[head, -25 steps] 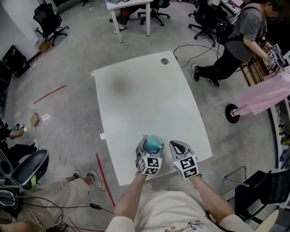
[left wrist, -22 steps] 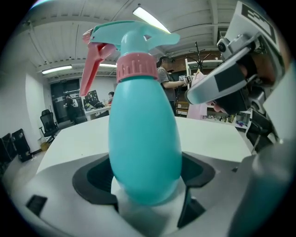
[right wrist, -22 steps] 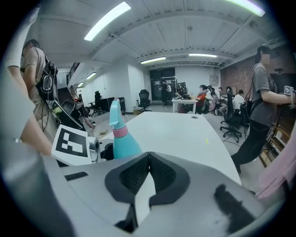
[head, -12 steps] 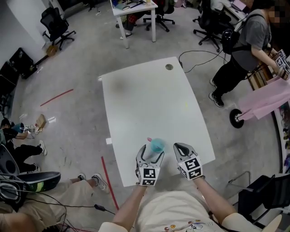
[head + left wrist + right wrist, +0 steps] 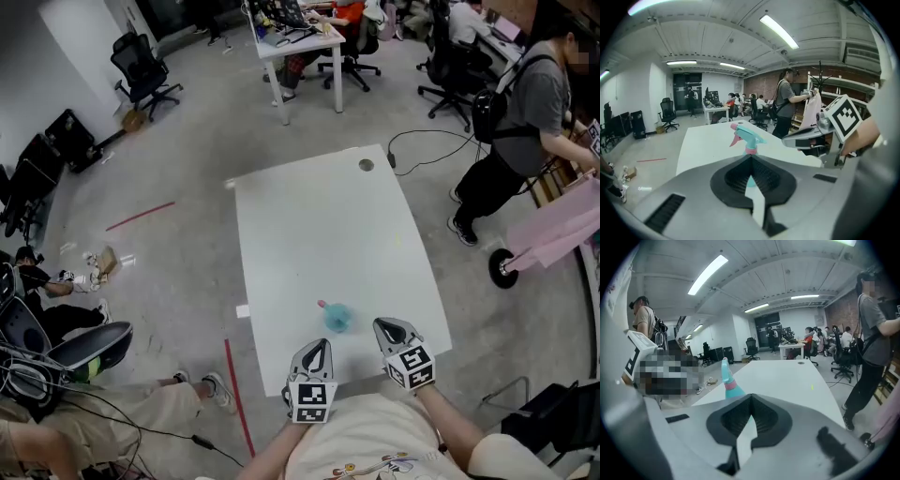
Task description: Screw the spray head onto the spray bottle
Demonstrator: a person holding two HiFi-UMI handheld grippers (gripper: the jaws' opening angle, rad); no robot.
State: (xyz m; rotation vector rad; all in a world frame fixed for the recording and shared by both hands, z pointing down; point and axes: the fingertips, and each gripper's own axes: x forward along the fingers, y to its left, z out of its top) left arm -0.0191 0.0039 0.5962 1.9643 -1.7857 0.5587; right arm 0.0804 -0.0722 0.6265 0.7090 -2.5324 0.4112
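A teal spray bottle (image 5: 336, 317) stands near the front edge of the table (image 5: 319, 216). My left gripper (image 5: 318, 345) has just closed empty; my right gripper (image 5: 387, 324) is closed, empty.

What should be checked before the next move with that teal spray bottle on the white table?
1. Spray head on spray bottle: ok, seated; how tight, cannot tell.
2. Spray bottle upright on table: ok.
3. Left tool clear of the spray bottle: ok; its jaws have just closed, nothing between them.
4. Right tool shut and empty: ok.
5. Bare table between both tools and the spray bottle: ok.
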